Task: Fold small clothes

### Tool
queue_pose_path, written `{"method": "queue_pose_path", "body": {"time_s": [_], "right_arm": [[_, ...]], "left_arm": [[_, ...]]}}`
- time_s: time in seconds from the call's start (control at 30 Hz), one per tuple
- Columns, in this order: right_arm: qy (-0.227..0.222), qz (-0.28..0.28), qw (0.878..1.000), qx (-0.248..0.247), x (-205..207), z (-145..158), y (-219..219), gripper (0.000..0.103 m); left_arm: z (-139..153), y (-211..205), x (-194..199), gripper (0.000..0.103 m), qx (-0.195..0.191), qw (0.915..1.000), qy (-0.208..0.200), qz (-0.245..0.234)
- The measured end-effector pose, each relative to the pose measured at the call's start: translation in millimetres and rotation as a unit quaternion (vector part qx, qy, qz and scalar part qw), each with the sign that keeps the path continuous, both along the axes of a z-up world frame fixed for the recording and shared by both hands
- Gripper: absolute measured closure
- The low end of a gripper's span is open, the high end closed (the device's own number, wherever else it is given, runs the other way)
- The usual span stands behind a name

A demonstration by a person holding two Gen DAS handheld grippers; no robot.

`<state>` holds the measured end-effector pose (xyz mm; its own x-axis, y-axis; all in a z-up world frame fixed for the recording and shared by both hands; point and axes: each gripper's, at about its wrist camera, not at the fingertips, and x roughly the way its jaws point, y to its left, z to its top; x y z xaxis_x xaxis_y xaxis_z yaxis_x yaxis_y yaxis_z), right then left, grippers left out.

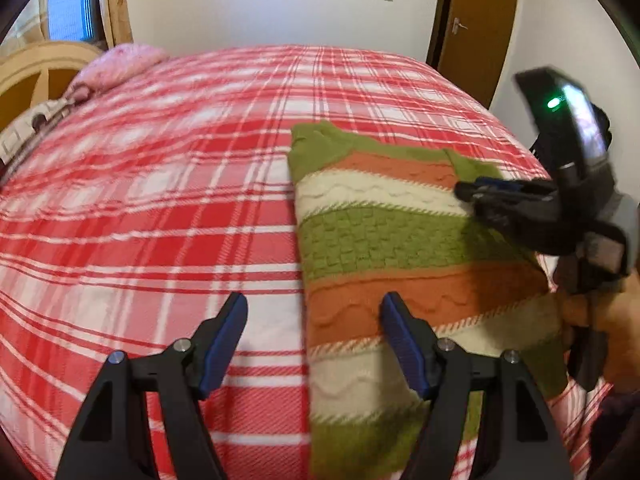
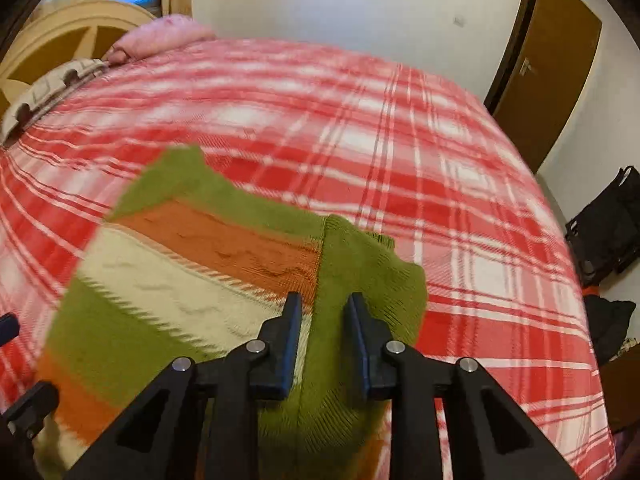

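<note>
A knitted sweater (image 1: pixel 380 240) striped green, orange and cream lies folded narrow on the red plaid bedspread (image 1: pixel 160 200). My left gripper (image 1: pixel 315 300) hovers open over the sweater's near left edge; one finger is above the orange band, the other above the bedspread, and nothing is between the pads. My right gripper (image 2: pixel 324 298) hangs over the sweater (image 2: pixel 160 280) with its jaws a narrow gap apart. The green sleeve (image 2: pixel 360 264) lies flat below that gap, not pinched. In the left wrist view the right gripper (image 1: pixel 466 191) reaches in from the right over the sweater's far corner.
A pink pillow (image 1: pixel 120 64) and a wooden headboard (image 1: pixel 40 64) are at the bed's far left. A brown door (image 1: pixel 476 20) stands behind the bed. Black bags (image 2: pixel 608 224) sit on the floor to the right of the bed.
</note>
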<state>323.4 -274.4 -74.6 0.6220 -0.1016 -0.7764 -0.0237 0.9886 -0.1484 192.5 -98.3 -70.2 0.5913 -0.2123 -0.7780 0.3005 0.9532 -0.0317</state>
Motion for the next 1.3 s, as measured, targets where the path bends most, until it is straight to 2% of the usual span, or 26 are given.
{"method": "queue_pose_path", "body": {"time_s": [0.17,0.23,0.37,0.4,0.43,0.5,0.57,0.8,0.9,0.97,1.07,1.13,1.3], "right_arm": [[0.011,-0.042,0.997,0.068,21,-6,-27,0.078],[0.007,-0.043,0.994,0.098,17,-5,-33,0.078],[-0.018,-0.045,0.993,0.108,-13,18,-36,0.077],[-0.035,-0.044,0.991,0.119,-28,27,-37,0.072],[-0.051,-0.040,0.989,0.137,-44,35,-39,0.053],[-0.079,-0.034,0.981,0.175,-72,46,-43,0.026],[-0.094,-0.038,0.975,0.196,-95,53,-45,0.025],[-0.078,-0.048,0.964,0.249,-156,46,-36,0.025],[-0.066,-0.051,0.965,0.248,-176,37,-28,0.025],[-0.066,-0.046,0.970,0.228,-188,32,-21,0.025],[-0.055,-0.038,0.979,0.194,-194,25,-14,0.025],[-0.049,-0.040,0.981,0.185,-194,22,-16,0.025],[-0.064,-0.087,0.971,0.213,-172,28,-47,0.025]], "left_arm": [[-4,-10,2,0.028,0.016,0.9998,-0.008,-0.005],[-3,-11,2,0.027,0.016,0.9998,-0.005,-0.004],[1,-10,-1,0.027,0.022,0.9997,-0.003,-0.003],[2,-9,-3,0.027,0.026,0.9996,-0.007,-0.003],[3,-8,-5,0.026,0.029,0.9995,-0.008,-0.002],[4,-6,-9,0.025,0.030,0.9995,-0.009,0.001],[4,-4,-14,0.025,0.027,0.9996,-0.008,-0.003],[12,2,-32,0.025,0.027,0.9995,-0.014,-0.007],[14,4,-42,0.025,0.026,0.9993,-0.020,-0.017],[14,6,-47,0.026,0.022,0.9992,-0.019,-0.027],[12,8,-54,0.030,0.024,0.9988,-0.016,-0.040],[14,14,-56,0.031,0.007,0.9986,-0.008,-0.052],[27,29,-32,0.029,-0.038,0.9990,-0.004,-0.023]]}}
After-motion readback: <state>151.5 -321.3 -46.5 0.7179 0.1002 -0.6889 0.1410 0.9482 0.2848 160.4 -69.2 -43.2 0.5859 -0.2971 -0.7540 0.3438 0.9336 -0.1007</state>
